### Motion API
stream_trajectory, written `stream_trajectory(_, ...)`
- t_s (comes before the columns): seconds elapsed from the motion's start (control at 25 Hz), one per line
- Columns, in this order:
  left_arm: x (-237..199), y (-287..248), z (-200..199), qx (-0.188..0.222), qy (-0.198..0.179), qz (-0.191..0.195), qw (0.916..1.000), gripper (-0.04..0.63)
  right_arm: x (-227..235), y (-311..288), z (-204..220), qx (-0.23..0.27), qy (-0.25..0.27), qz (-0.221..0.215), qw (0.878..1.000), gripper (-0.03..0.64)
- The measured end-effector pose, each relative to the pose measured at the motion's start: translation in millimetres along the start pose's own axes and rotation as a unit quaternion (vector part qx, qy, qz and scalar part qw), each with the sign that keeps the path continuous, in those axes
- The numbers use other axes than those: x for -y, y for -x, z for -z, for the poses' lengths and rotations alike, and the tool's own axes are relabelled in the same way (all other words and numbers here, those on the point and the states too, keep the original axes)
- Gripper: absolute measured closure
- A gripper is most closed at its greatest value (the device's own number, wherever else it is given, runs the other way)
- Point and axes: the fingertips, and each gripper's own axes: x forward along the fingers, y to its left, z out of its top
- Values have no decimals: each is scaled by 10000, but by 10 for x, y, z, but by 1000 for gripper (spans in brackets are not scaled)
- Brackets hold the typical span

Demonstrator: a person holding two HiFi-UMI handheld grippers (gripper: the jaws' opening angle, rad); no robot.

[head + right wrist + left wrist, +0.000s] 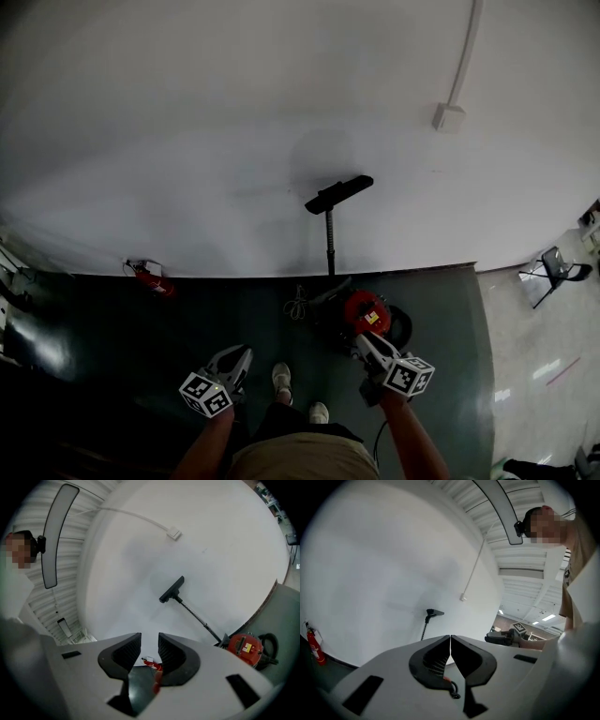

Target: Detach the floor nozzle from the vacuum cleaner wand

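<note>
The black floor nozzle (338,194) sits at the upper end of the thin wand (330,242), which leans upright against the white wall. At the wand's foot stands the red vacuum canister (367,314). My right gripper (362,340) hovers just in front of the canister, its jaws a little apart with nothing between them. My left gripper (244,351) is further left over the dark floor, shut and empty. The left gripper view has the nozzle (435,612) far ahead beyond the closed jaws. The right gripper view has the nozzle (171,589), wand (197,616) and canister (246,648) ahead to the right.
A red fire extinguisher (155,281) stands at the wall's foot on the left. A coiled cable (297,305) lies beside the canister. A folding chair (553,267) stands at the far right. A conduit box (448,116) is fixed high on the wall. The person's shoes (281,377) are between the grippers.
</note>
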Motion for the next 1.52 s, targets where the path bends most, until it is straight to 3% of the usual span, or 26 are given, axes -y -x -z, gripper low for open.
stream_trajectory(0.28, -628, -320, -334, 198, 263, 299, 9990, 589, -280, -637, -225, 57, 181, 101, 9998, 515)
stream_trajectory(0.56, -1219, -634, -599, 6, 500, 478, 9976, 589, -309, -1070, -402, 149, 189, 441, 9987, 515)
stream_trajectory(0.88, -1581, -1087, -555, -490, 685, 1445, 9859, 589, -223, -1378, -639, 613, 124, 753, 9952, 515)
stream_trajectory(1.12, -1560, -1508, -671, -506, 643, 1846, 9794, 589, -116, -1409, -860, 1046, -29, 917, 9903, 515)
stream_trajectory(1.36, -1601, -2046, -739, -552, 825, 1873, 9773, 589, 42, -1527, -1165, 1207, -152, 832, 9891, 515)
stream_trajectory(1.52, -1657, -2413, -791, -631, 678, 1652, 9819, 588, 351, -1646, -1413, 1144, -280, 810, 9897, 515)
